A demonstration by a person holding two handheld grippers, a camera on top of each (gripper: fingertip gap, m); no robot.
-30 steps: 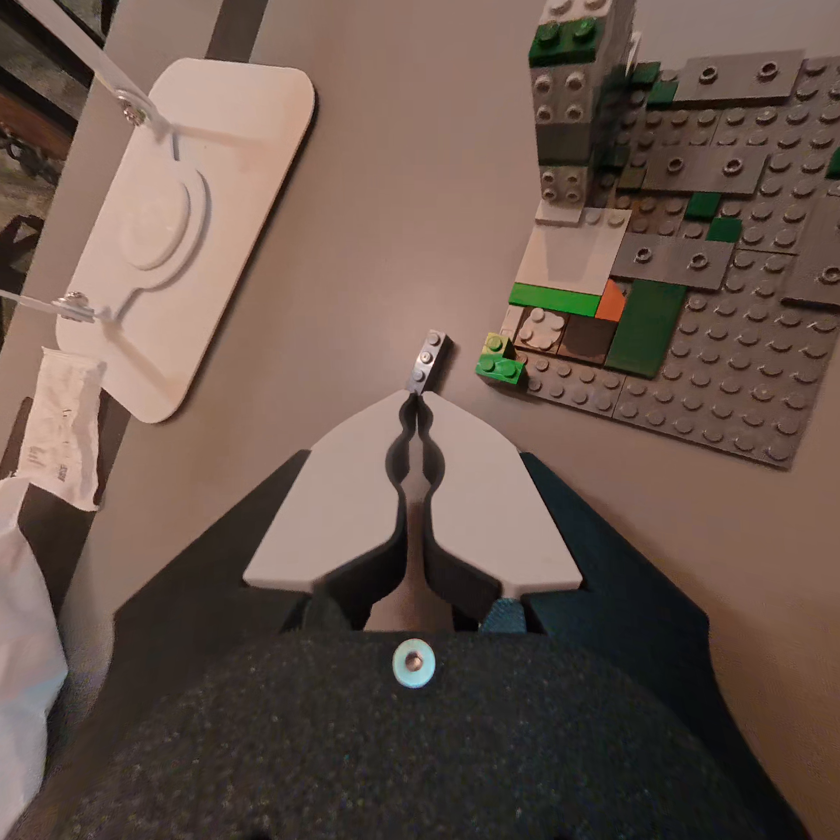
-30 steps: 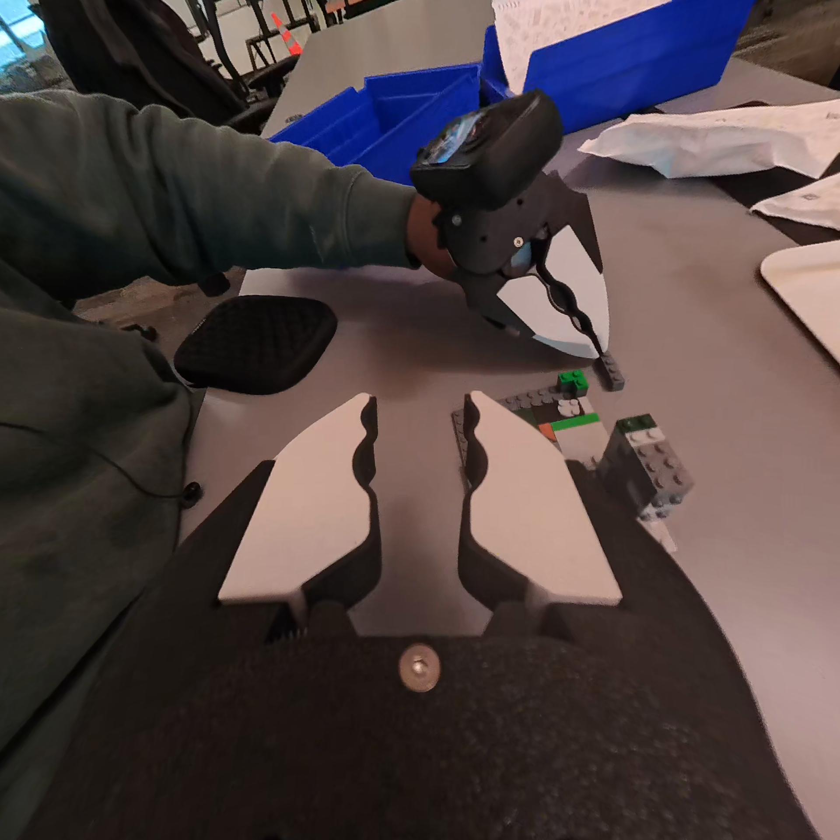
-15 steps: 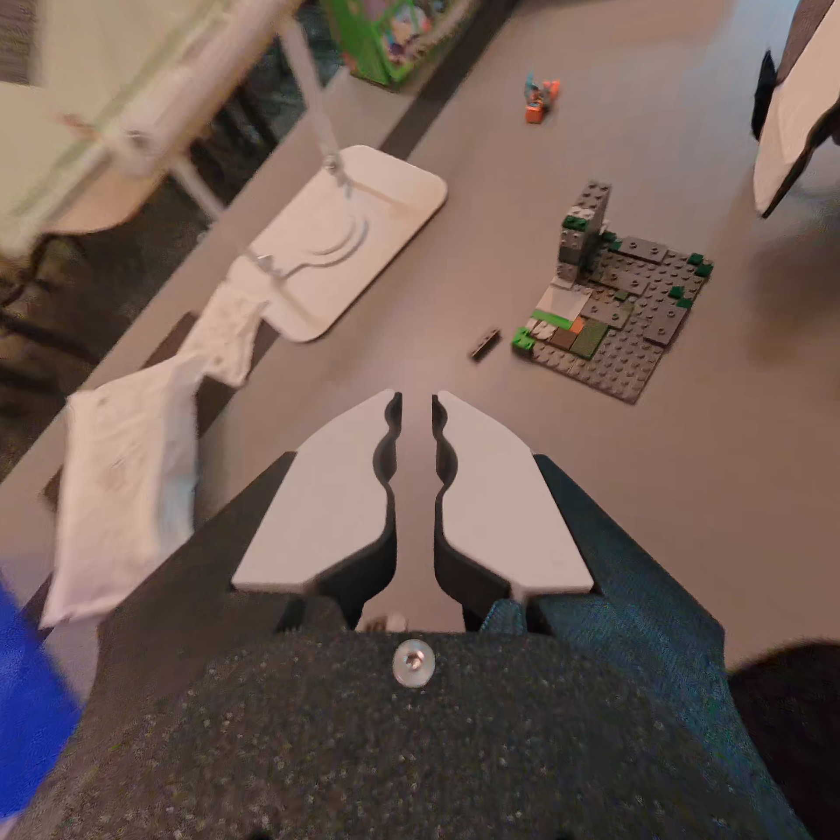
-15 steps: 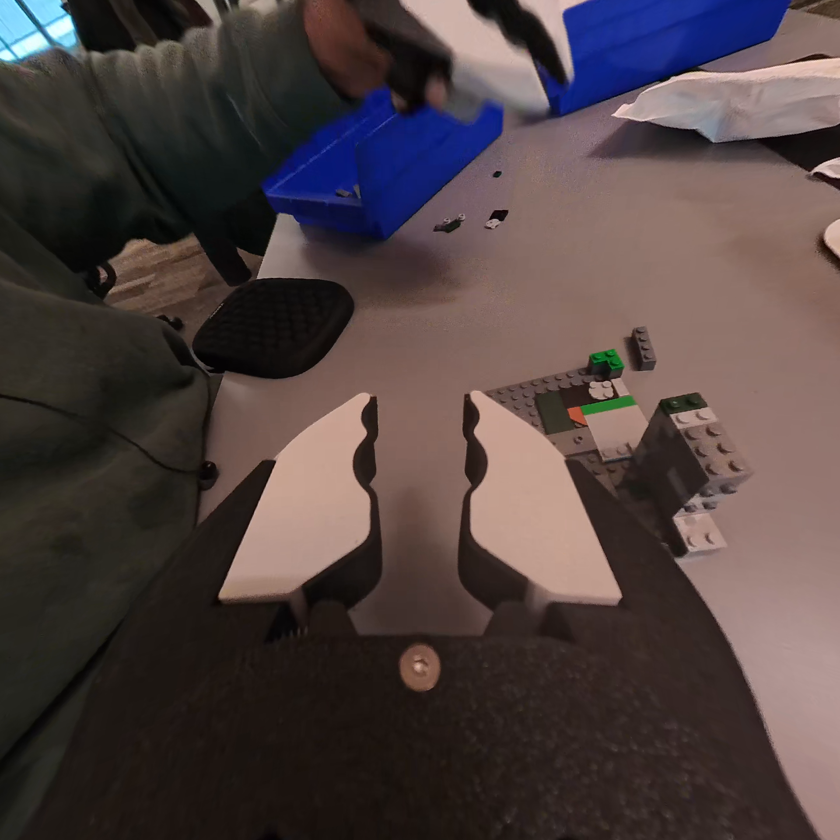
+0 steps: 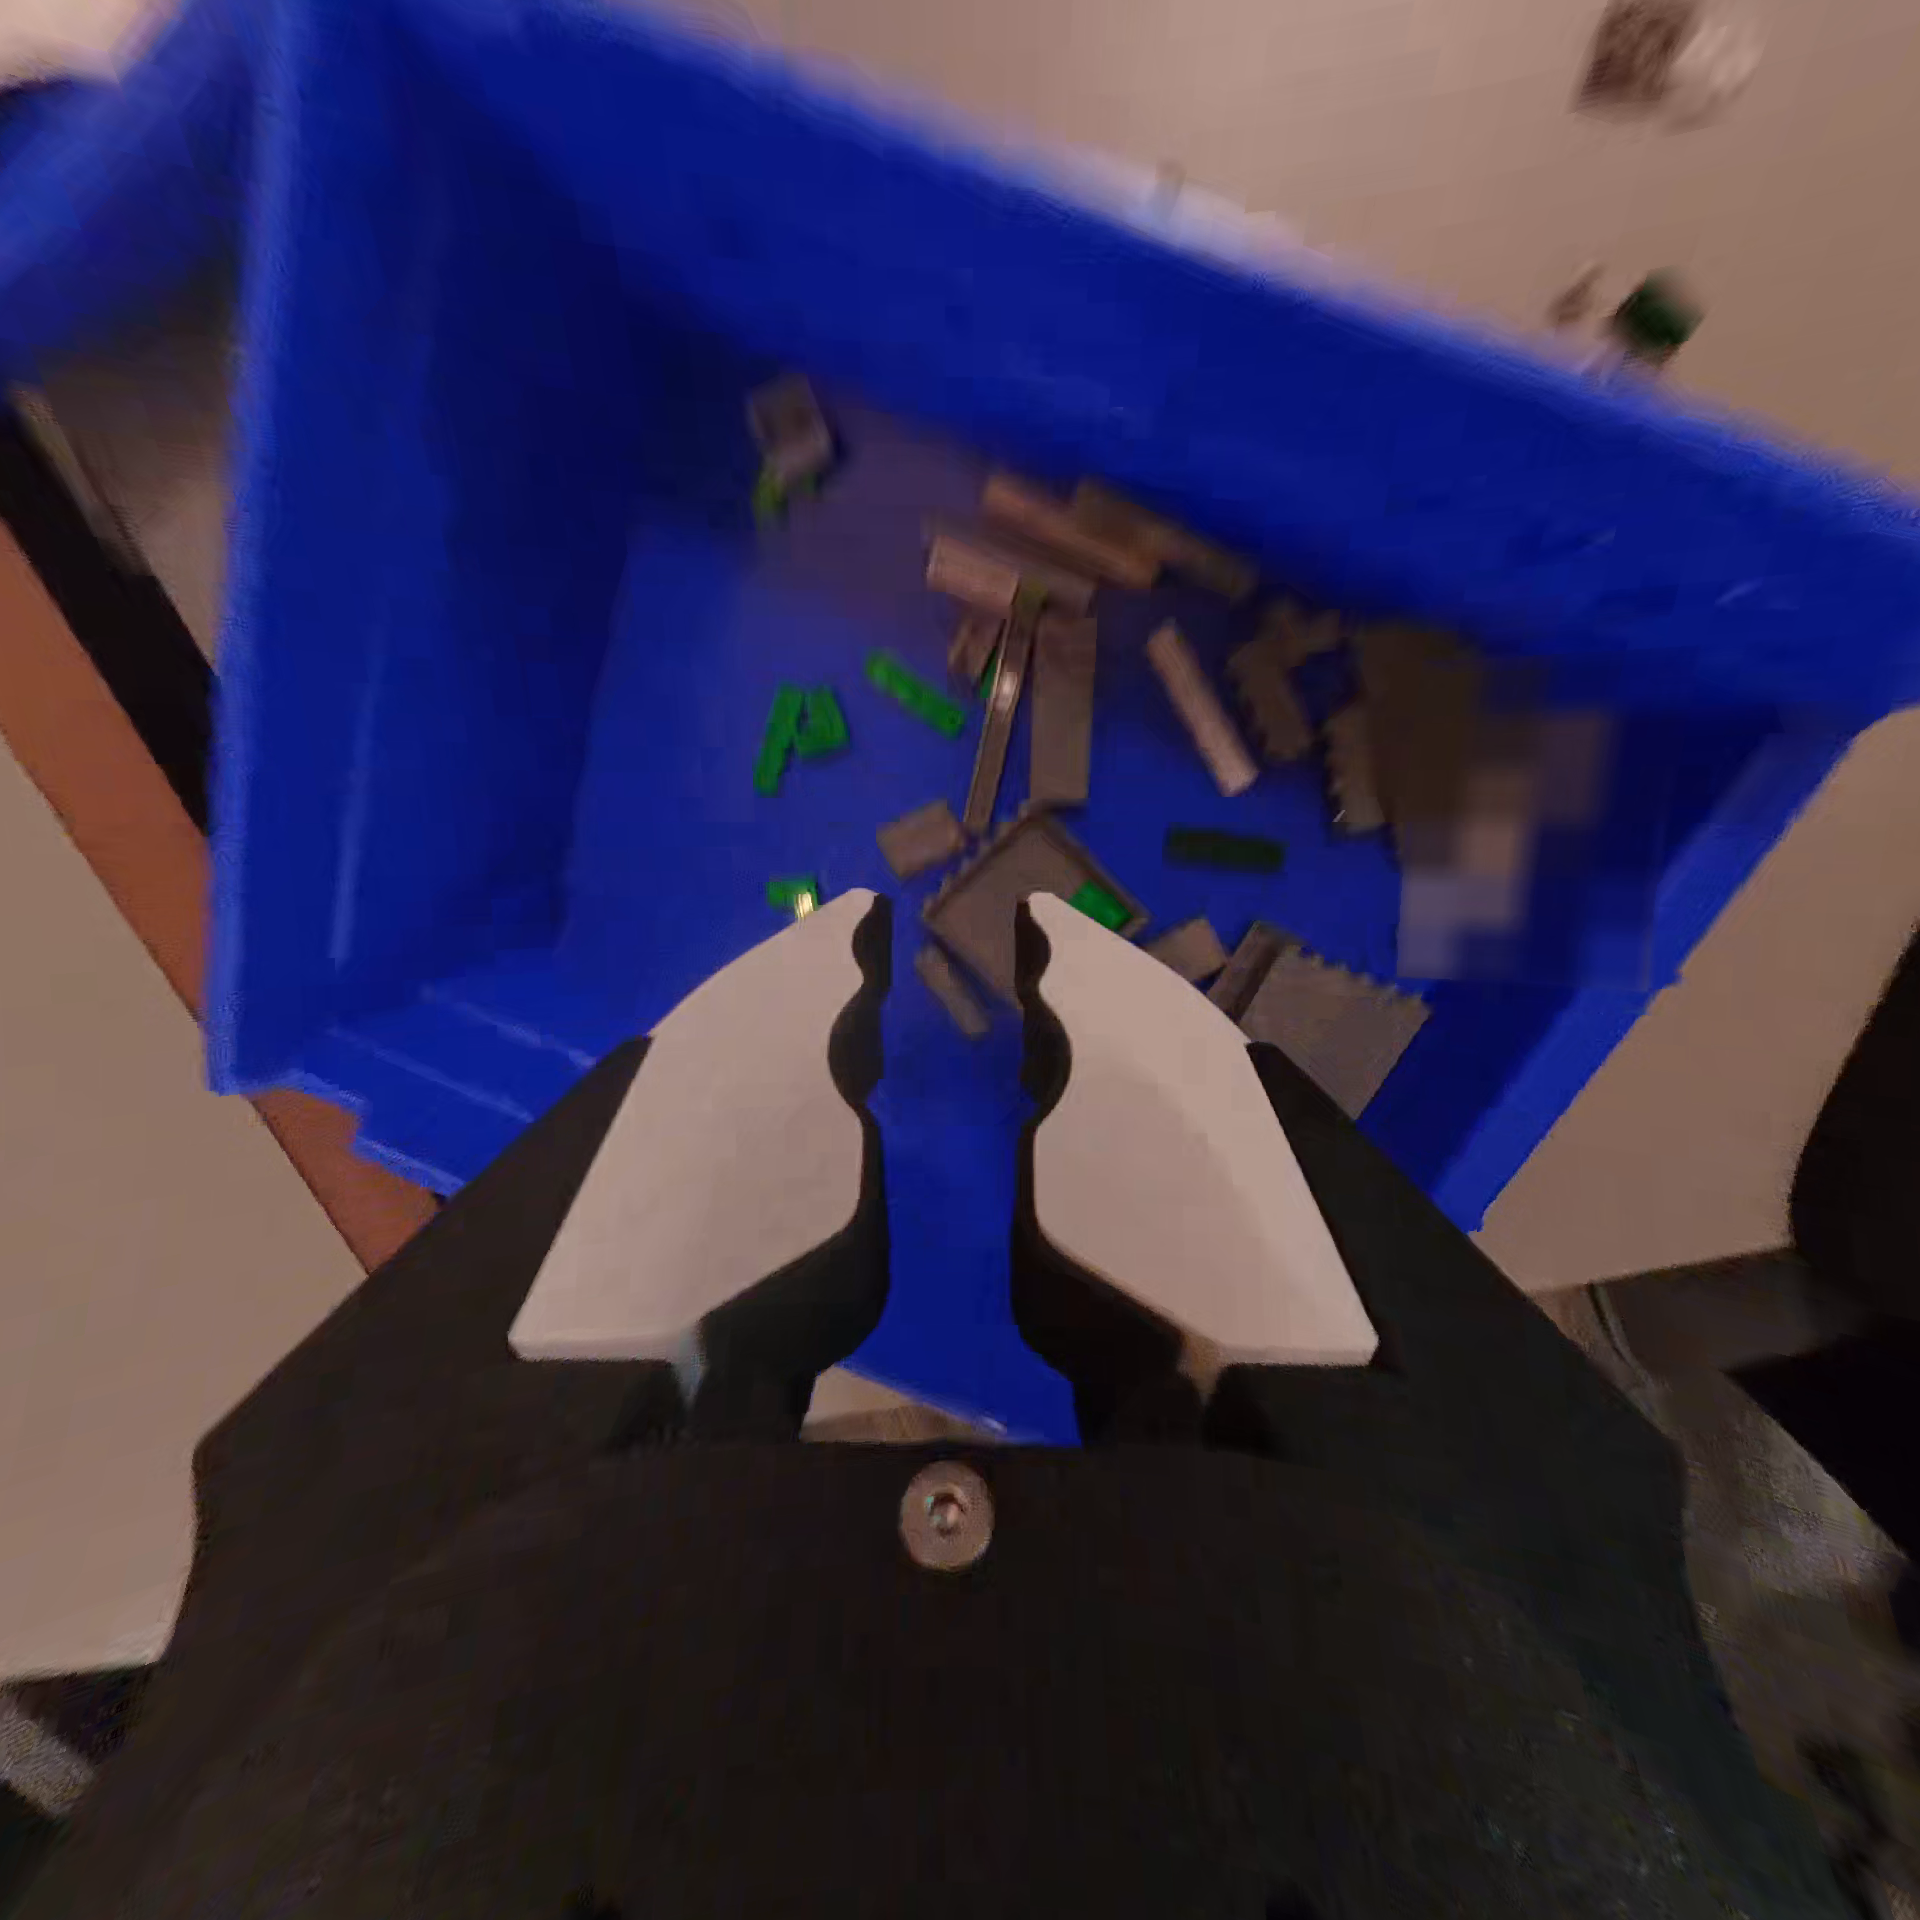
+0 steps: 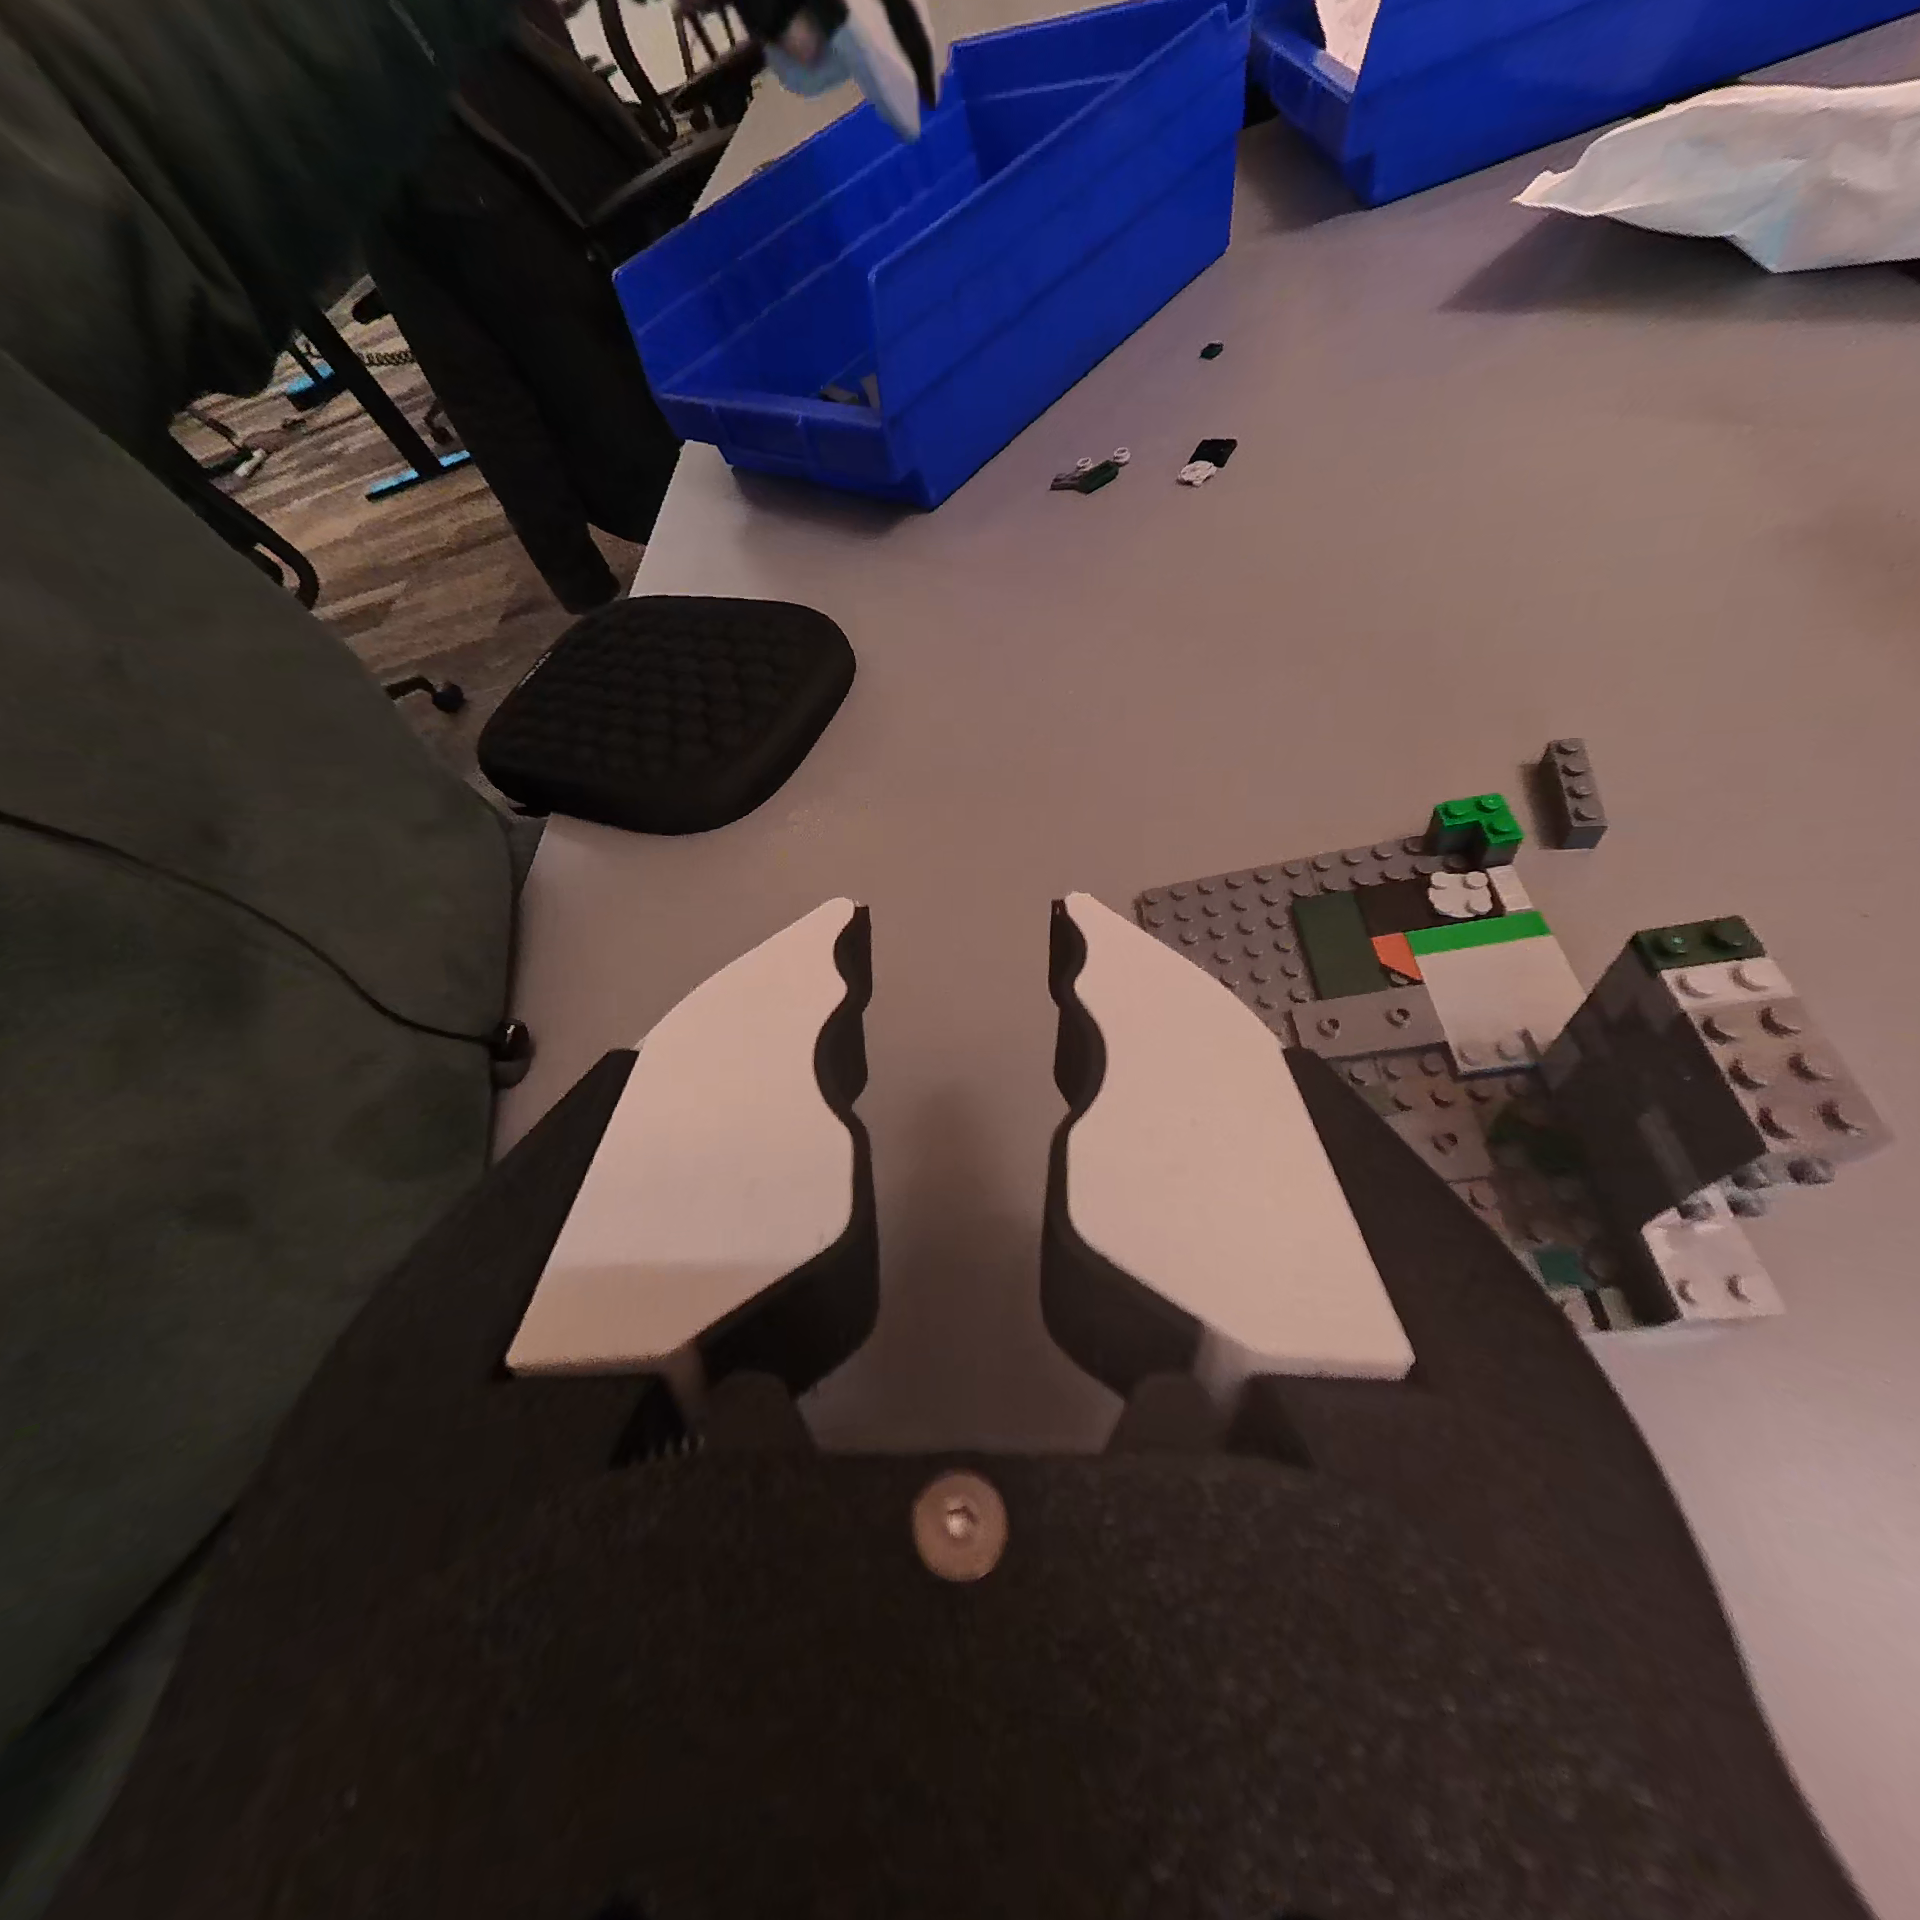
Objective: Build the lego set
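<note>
My left gripper (image 5: 951, 909) is open and empty, held above a blue bin (image 5: 436, 623) of several loose grey and green bricks (image 5: 1060, 717); the view is blurred. It also shows far off in the right wrist view (image 6: 899, 78) over the same bin (image 6: 1039, 281). My right gripper (image 6: 961, 914) is open and empty above the table. To its right lies the grey baseplate (image 6: 1226, 925) with green, orange and light grey tiles and a grey brick tower (image 6: 1704, 1081). A small dark grey brick (image 6: 1574, 792) lies on the table beside a green corner brick (image 6: 1475, 823).
A black padded case (image 6: 665, 712) lies at the table's left edge. Small loose pieces (image 6: 1091, 473) lie in front of the bin. A second blue bin (image 6: 1538, 83) and crumpled white bags (image 6: 1745, 177) sit at the back right. A person's dark green sleeve (image 6: 208, 935) fills the left. The grippers' ends are close to 50 cm from one another.
My left gripper let go of the small dark grey brick beside the baseplate, opened, and swung away to above the blue bin. My right gripper stayed open and shifted slightly.
</note>
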